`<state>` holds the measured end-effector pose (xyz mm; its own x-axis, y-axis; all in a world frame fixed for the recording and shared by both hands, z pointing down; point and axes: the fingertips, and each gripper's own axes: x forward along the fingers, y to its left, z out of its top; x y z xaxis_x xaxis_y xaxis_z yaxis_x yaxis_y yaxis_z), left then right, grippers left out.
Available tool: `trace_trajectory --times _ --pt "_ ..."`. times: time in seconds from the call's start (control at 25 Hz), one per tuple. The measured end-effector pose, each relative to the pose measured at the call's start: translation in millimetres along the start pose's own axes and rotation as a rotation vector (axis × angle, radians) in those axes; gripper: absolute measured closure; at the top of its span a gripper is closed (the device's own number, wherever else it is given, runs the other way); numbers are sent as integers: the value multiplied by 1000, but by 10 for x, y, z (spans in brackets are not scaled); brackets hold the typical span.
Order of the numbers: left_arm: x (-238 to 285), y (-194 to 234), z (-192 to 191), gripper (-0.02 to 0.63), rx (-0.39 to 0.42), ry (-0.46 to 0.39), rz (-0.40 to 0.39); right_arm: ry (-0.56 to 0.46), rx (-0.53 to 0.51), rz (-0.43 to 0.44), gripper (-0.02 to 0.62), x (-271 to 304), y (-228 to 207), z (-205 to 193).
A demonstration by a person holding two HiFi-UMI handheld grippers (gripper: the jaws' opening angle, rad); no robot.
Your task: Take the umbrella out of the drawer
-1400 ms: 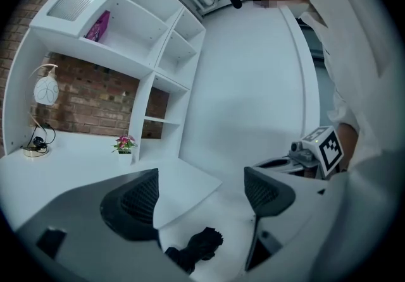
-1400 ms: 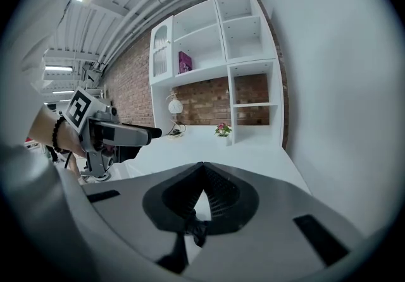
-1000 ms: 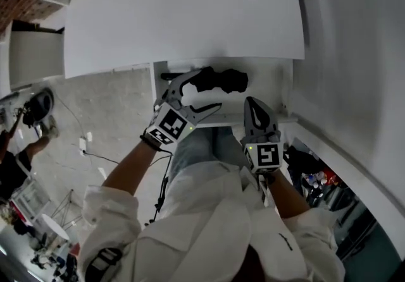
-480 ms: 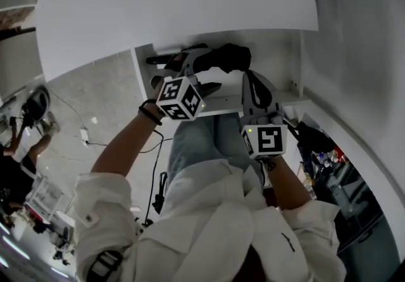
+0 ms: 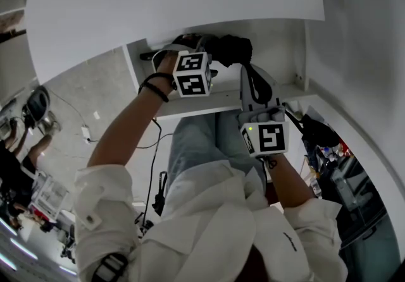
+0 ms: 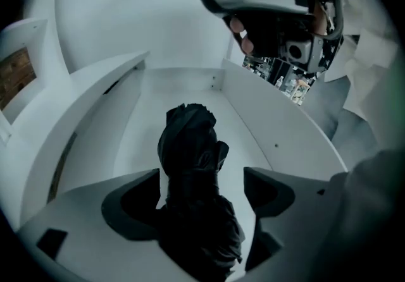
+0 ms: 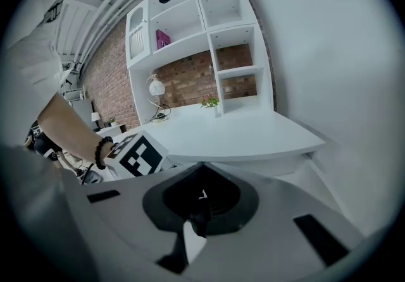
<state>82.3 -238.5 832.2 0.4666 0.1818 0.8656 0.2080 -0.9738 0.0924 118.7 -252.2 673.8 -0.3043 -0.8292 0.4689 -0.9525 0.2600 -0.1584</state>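
One left hand-held gripper (image 6: 201,173), jaws apart, is straddling the umbrella (image 6: 186,138) in the drawer (image 6: 144,110), needing closure, then lift; right hand-held gripper (image 7: 201,203) is resting clenched.

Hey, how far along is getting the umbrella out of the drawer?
Done: the white drawer stands open. In hand: the left claw, open, straddles the black folded fabric umbrella lying inside. Left: close on it and lift it out. The right claw is shut, away from the umbrella.
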Motion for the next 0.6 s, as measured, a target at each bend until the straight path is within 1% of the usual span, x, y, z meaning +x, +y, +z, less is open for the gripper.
trace_trajectory --times 0.12,0.28,0.36,0.48,0.6 --pt "139 0 -43 183 -2 48 -27 6 13 1 578 -23 1 -60" --pt "211 60 -81 183 -32 82 -39 5 28 10 578 -46 22 -60" --pt "259 96 -93 183 -33 104 -35 4 32 13 578 -76 15 -66" --pt "346 117 -146 183 -3 151 -19 4 38 15 578 -115 20 -101" --pt "380 122 -164 184 15 164 7 5 36 22 578 -140 46 -121"
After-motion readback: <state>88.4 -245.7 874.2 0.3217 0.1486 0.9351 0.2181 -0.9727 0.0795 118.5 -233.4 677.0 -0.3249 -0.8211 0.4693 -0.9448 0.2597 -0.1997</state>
